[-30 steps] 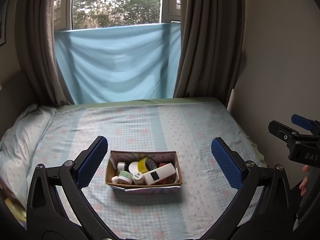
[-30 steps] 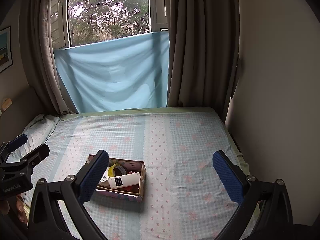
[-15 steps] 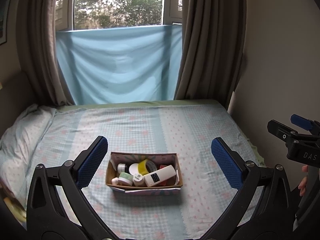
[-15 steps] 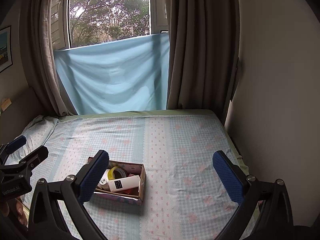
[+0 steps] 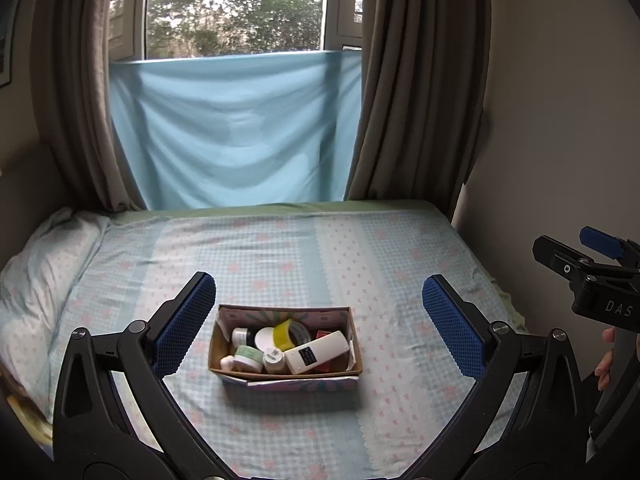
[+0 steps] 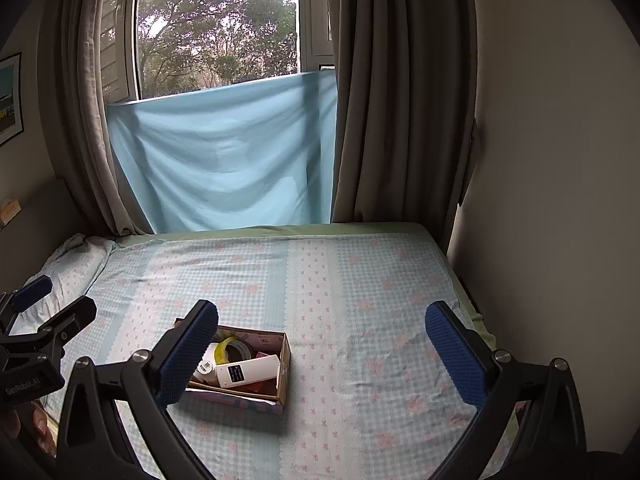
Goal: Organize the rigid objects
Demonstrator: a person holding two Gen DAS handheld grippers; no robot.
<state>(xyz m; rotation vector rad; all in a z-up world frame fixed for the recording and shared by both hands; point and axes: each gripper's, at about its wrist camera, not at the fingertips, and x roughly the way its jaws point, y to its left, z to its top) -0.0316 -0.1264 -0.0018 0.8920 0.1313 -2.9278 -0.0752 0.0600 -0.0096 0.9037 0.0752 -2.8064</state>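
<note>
The left tool [image 5: 318, 322] hangs above the bed [image 5: 400, 264] with its blue pads spread wide and nothing between them. Framed in that gap, a little toward 6 o'clock and well apart from both pads, sits the box [image 5: 286, 380], an open cardboard one resting flat on the sheet. Inside it lie a white remote [image 5: 318, 352] slanted across the 3 o'clock half, a yellow tape roll [image 5: 286, 334] toward 12, a green-lidded jar [image 5: 248, 354] and a white bottle [image 5: 274, 358] along the 6 o'clock wall, with smaller pieces too crowded to tell apart. The right tool [image 6: 322, 346] is likewise spread wide and holds nothing; in its view the box [image 6: 282, 364] lies at 9 o'clock of the gap, its near corner hidden behind the left pad, and the remote [image 6: 248, 372] shows beside the tape roll [image 6: 226, 350]. Each tool shows at the edge of the other's view, the right one [image 5: 596, 268] at 3 o'clock, the left [image 6: 40, 320] at 9. A pillow [image 5: 44, 264] lies at the bed's 9 o'clock side. At 12, a blue cloth [image 5: 236, 132] hangs across the window between brown curtains [image 5: 416, 80].
</note>
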